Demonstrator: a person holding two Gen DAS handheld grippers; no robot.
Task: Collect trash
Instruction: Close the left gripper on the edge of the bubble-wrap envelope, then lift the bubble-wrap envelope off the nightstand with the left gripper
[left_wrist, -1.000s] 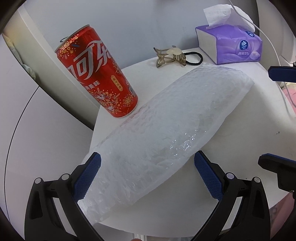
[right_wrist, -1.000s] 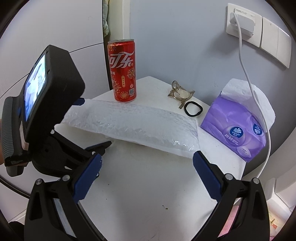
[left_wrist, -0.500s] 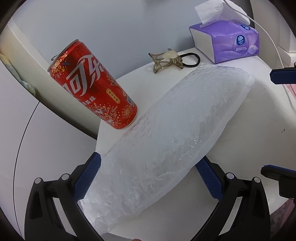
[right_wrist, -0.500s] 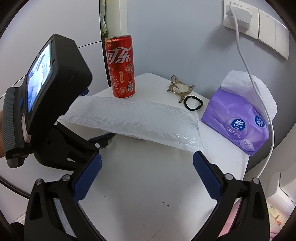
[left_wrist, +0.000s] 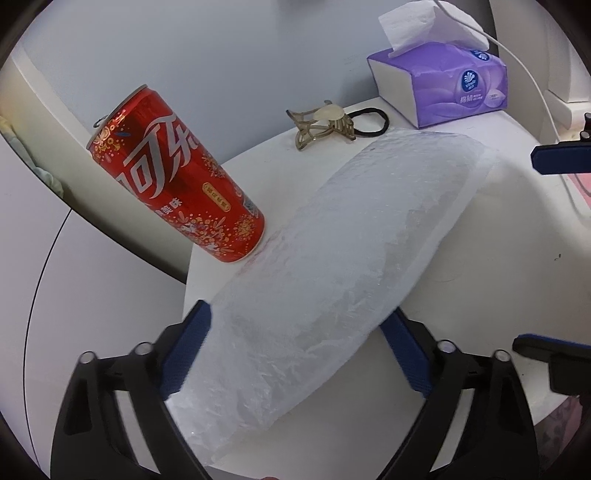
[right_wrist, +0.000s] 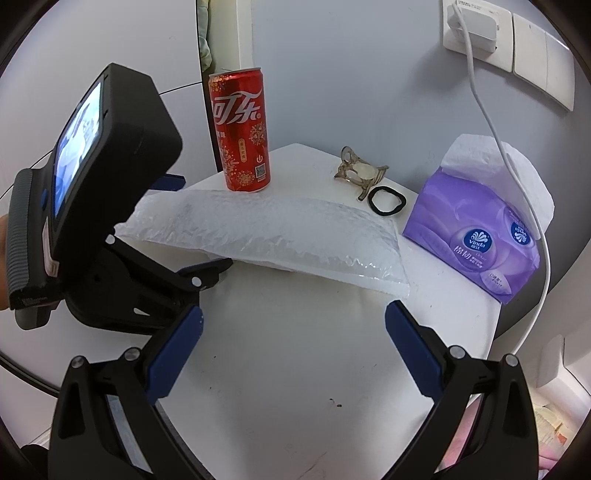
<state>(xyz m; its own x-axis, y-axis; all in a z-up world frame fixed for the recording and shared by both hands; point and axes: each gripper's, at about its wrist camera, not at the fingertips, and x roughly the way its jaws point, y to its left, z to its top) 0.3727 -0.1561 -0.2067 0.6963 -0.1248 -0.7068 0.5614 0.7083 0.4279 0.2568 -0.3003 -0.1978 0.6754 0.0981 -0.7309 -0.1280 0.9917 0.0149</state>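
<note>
A clear bubble-wrap bag (left_wrist: 343, 251) lies across the small white table (left_wrist: 480, 295); it also shows in the right wrist view (right_wrist: 273, 232). My left gripper (left_wrist: 295, 354) is open, its blue pads either side of the bag's near end, which overhangs the table edge. A red cola can (left_wrist: 177, 195) stands upright just left of the bag, seen also in the right wrist view (right_wrist: 240, 129). My right gripper (right_wrist: 293, 354) is open and empty over the table's front part, short of the bag.
A purple tissue box (right_wrist: 476, 236) stands at the table's right, a hair claw (right_wrist: 360, 173) and black hair tie (right_wrist: 386, 199) behind the bag. A white cable (right_wrist: 517, 177) hangs from a wall socket. The left gripper's body (right_wrist: 92, 192) fills the left.
My left gripper has pushed forward so the bag's near end now sits deeper between its pads. The right gripper has shifted slightly closer to the table.
</note>
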